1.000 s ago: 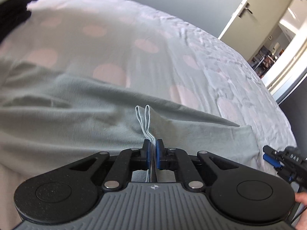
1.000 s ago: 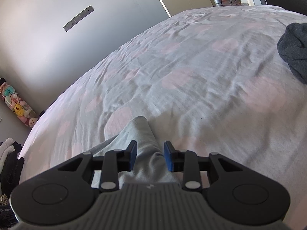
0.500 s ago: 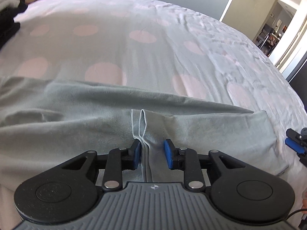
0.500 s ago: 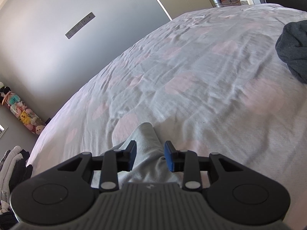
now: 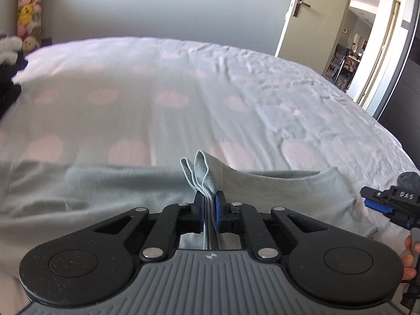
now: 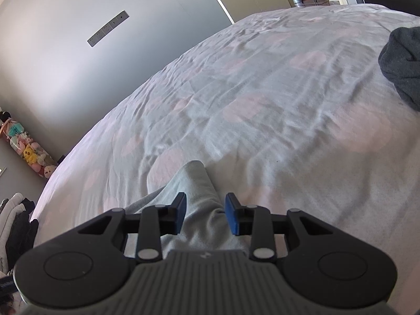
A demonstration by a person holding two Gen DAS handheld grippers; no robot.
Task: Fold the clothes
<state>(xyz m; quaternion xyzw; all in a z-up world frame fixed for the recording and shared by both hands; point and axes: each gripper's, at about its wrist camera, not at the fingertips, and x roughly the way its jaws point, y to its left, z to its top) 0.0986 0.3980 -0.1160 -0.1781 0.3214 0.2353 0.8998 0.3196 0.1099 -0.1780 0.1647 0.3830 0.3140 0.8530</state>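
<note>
- Left wrist view: the left gripper (image 5: pixel 209 208) is clenched on a bunched, layered edge of the pale green garment (image 5: pixel 110 191), which is spread across the near part of the bed (image 5: pixel 236 99). The right gripper (image 5: pixel 378 200) is seen at the far right, beside the garment's corner.
- Right wrist view: the right gripper (image 6: pixel 206 214) is released, its fingers straddling a raised ridge of the garment (image 6: pixel 199 199) without pinching it. A dark garment (image 6: pixel 404 68) lies far right.
- A fold is judged to be starting; next, the right claw would need closing on the ridge.
</note>
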